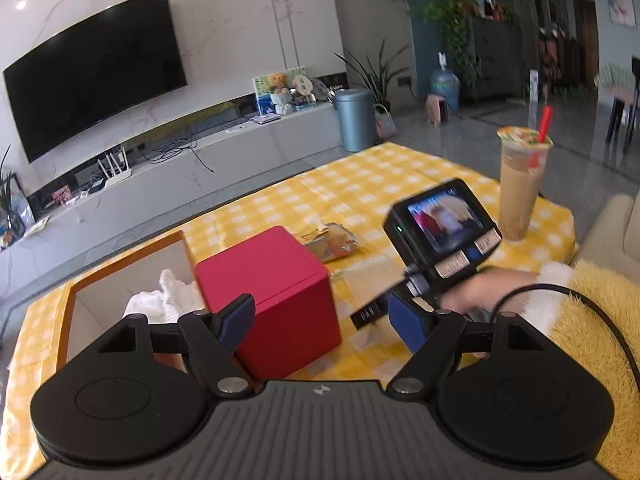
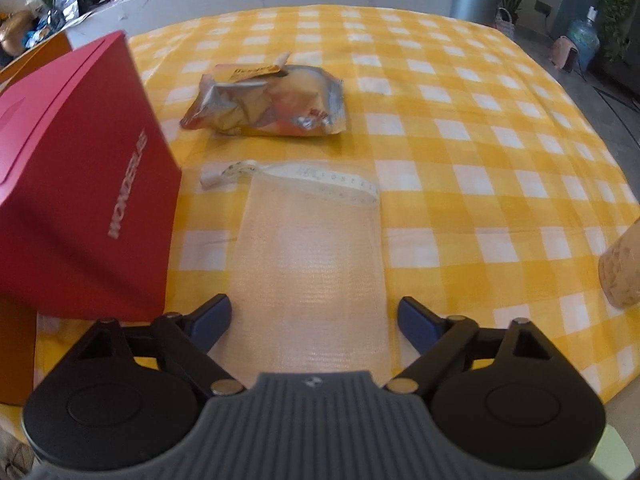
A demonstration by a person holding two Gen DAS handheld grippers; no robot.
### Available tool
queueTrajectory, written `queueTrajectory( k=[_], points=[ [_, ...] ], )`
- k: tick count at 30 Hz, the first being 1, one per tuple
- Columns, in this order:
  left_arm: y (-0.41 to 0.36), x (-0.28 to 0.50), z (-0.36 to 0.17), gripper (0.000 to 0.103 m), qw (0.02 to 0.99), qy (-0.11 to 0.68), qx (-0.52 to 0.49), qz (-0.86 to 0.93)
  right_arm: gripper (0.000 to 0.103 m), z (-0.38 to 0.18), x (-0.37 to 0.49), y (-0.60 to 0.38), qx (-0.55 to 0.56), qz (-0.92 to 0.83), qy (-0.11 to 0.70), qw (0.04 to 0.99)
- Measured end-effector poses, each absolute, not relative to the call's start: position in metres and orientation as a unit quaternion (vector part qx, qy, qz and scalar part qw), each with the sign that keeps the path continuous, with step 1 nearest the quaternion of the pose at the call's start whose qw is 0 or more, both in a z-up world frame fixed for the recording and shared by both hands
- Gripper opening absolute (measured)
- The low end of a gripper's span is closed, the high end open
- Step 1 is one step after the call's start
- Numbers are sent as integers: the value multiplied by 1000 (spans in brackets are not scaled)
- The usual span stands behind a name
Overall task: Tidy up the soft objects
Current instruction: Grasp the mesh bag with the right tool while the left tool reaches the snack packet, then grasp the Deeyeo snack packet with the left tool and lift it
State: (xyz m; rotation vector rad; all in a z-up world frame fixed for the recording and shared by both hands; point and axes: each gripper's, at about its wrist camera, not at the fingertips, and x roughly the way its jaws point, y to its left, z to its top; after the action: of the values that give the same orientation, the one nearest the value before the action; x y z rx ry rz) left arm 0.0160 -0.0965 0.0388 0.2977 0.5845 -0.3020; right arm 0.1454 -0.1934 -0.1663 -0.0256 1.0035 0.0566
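- Yellow-and-white checked cloth [image 2: 460, 128] covers the whole bench.
- Right gripper [image 2: 314, 318]: blue-padded fingers [image 2: 212, 320] spread wide, holding nothing. It sits low over the bench's near edge.
- Mesh pouch [image 2: 312, 256], pale and see-through, lies flat on the cloth directly ahead of the right gripper, its near end running in between the spread fingers. Whether the pads touch it, cannot tell. A printed white ribbon [image 2: 320, 180] runs along its far end.
- Snack packet [image 2: 272, 100], crinkled foil and clear wrap with something orange inside, lies beyond the pouch toward the bench middle, apart from it.
- Red box [image 2: 80, 184] with white lettering stands to the left of the pouch, near the bench's left side, close beside the pouch but not on it.
- Left gripper [image 1: 322, 320]: fingers [image 1: 238, 318] spread, empty, raised above the bench's near-left corner, the red box [image 1: 276, 296] just ahead of its left finger.
- Open cardboard box [image 1: 120, 256] with an orange rim sits left of the red box, touching or nearly so; white crumpled cloth [image 1: 164, 296] lies inside it.
- Milk tea cup [image 1: 520, 184] with a red straw stands near the bench's far right edge.
- Right hand [image 1: 480, 292], in a fuzzy yellow sleeve [image 1: 592, 320], grips its device low over the bench.
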Motion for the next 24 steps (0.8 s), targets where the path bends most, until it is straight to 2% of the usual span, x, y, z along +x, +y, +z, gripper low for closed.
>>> queueTrajectory(
  k=[1, 5, 6, 7, 9, 11, 15, 20, 24],
  points=[
    [-102, 17, 38, 89, 935, 286, 151, -146, 72, -165, 147, -197, -9, 21, 478, 878],
    [-115, 20, 41, 88, 933, 284, 172, -140, 49, -161, 153, -208, -7, 4, 467, 884],
    [-115, 21, 44, 88, 935, 280, 173, -135, 39, -160, 155, -210, -11, 4, 463, 886],
    [-115, 23, 47, 88, 936, 277, 173, -131, 22, -159, 157, -212, -12, 9, 460, 888],
    [-114, 30, 54, 88, 937, 275, 176, -124, 0, -158, 165, -217, -22, 7, 460, 888],
    [-112, 42, 61, 88, 936, 278, 185, -113, 0, -156, 174, -232, 20, 8, 468, 884],
    [-108, 81, 72, 88, 929, 290, 194, -124, 0, -140, 186, -283, 193, 22, 451, 871],
    [-127, 145, 68, 89, 906, 287, 247, -188, 0, -142, 194, -306, 209, -18, 451, 868],
    [-160, 199, 38, 90, 855, 327, 328, -231, 0, -137, 186, -312, 204, -22, 448, 870]
  ],
)
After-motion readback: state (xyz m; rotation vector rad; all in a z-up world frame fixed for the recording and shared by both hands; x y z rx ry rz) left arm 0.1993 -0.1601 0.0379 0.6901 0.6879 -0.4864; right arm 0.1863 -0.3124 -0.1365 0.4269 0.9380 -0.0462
